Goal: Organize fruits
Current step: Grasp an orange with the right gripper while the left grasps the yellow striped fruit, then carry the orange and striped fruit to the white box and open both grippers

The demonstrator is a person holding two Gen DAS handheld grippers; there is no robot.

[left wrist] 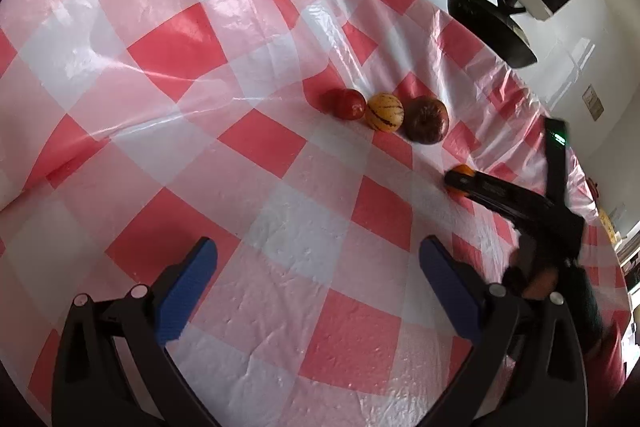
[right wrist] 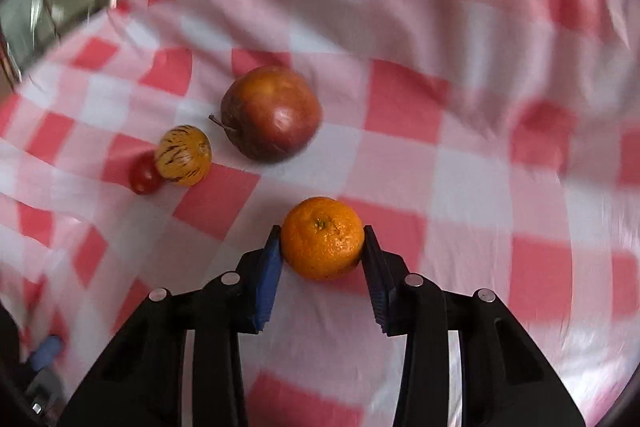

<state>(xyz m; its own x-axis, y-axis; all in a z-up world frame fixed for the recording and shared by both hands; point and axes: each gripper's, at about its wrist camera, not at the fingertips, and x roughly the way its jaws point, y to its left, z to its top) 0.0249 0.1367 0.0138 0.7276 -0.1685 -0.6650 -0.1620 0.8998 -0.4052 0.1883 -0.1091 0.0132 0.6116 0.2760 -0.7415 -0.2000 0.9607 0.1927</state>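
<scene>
Presently itemised, with places given relative to the mandarin orange (right wrist: 322, 238):

Mandarin orange — stem end up, resting on the red-and-white checked plastic tablecloth (right wrist: 460, 155). The right gripper (right wrist: 322, 247) holds it at the tips: one blue pad (right wrist: 269, 275) presses its left flank and the other its right flank, so the jaws pinch the fruit between them. In the left wrist view only a sliver of the orange (left wrist: 463, 170) shows past the dark fingers of that gripper (left wrist: 460, 183).

Apple (right wrist: 271, 113) — dark red-brown, stem pointing left, lying beyond the orange and a little to its left, near but apart from it.

Striped yellow fruit (right wrist: 184, 155) — small, with dark purple streaks, left of the apple and farther from the orange; its kind cannot be told for sure.

Tomato (right wrist: 144, 174) — small and red, touching the striped fruit on the side away from the orange. These three lie in a row, seen in the left wrist view as tomato (left wrist: 350, 103), striped fruit (left wrist: 385, 113) and apple (left wrist: 427, 119).

Left gripper (left wrist: 318, 275) — well apart from the orange, jaws spread wide over bare cloth, nothing between the blue pads (left wrist: 188, 291).

Black frying pan (left wrist: 490, 23) — on the white surface past the cloth's edge, far beyond the orange.
</scene>
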